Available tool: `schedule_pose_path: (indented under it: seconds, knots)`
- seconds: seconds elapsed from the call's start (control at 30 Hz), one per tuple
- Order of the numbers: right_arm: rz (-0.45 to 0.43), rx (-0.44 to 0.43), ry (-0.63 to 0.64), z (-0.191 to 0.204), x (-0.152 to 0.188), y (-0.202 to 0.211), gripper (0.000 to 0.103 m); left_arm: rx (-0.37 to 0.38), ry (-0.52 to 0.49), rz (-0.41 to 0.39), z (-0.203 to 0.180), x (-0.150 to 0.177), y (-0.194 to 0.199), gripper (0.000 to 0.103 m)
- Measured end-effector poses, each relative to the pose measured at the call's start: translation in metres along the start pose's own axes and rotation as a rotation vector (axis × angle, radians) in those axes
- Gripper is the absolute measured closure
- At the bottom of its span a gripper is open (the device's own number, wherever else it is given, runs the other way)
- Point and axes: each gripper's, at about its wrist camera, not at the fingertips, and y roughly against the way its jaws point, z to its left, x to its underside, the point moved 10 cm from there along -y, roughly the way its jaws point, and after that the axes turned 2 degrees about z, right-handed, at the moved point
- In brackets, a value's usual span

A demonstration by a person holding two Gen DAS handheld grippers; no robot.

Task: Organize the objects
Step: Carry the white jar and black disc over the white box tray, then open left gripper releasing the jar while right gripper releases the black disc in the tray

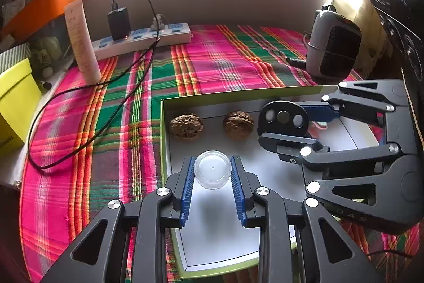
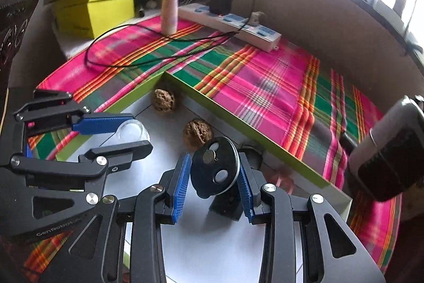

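Where windows glare | plaid cloth (image 1: pixel 212 65) | power strip (image 1: pixel 148 37) by wall

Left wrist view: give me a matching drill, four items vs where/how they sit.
Items:
1. clear jar
2. black disc
3. walnuts
4. tube

States:
A. upright on the plaid cloth, near the power strip
B. lying loose in the tray
C. between the left gripper pads
D. between the right gripper fingers

Pairs: 1-C, 2-D, 3-B, 4-A
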Motion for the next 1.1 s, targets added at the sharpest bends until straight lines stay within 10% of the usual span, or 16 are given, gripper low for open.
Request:
schedule_pose_path:
  seconds: [1.1]
  knots:
    - [0.033,0.066,0.105,0.0009,0.0007,-0.0045,0.066,-0.004,-0.034,0.028,-0.0042,0.0019,-0.0034,0.075]
